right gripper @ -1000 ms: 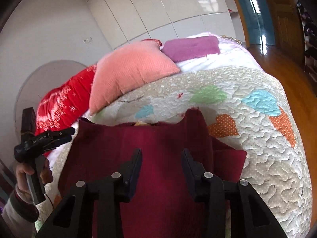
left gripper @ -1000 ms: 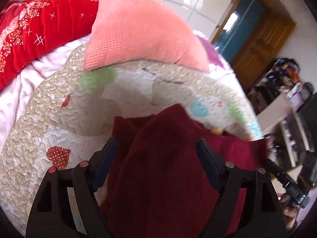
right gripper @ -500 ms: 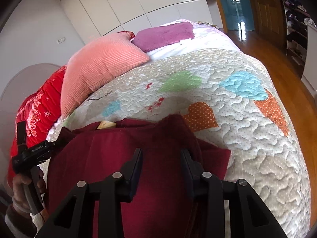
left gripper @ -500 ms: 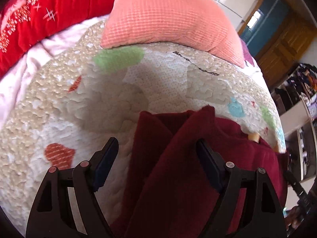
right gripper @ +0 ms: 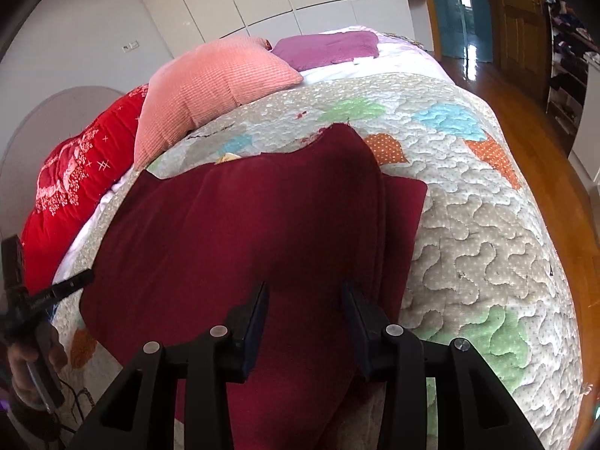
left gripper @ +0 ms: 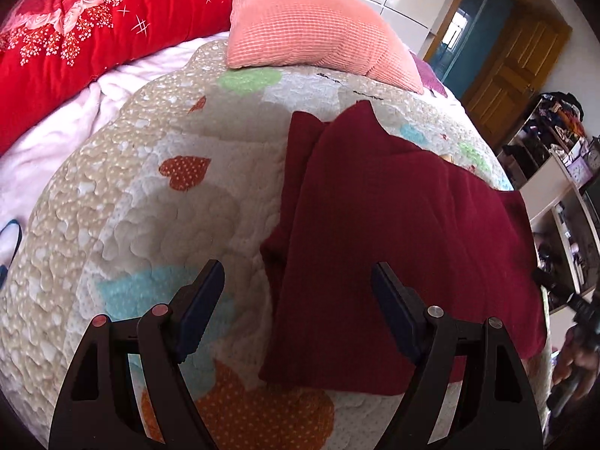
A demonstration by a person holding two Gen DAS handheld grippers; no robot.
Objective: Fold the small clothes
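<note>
Left wrist view: quilt (left gripper: 123, 195) with heart patches covers the bed; dark red garment (left gripper: 393, 225) lies folded on it, right of centre, one corner pointing at the pink pillow (left gripper: 315, 26); red blanket (left gripper: 86, 37) far left; left gripper (left gripper: 296, 300) has jaws wide apart, nothing between the pads, garment edge below the gap. Right wrist view: same garment (right gripper: 243, 232) spread across the quilt (right gripper: 480, 232); right gripper (right gripper: 304, 311) above it, jaws partly apart, no fabric pinched.
</note>
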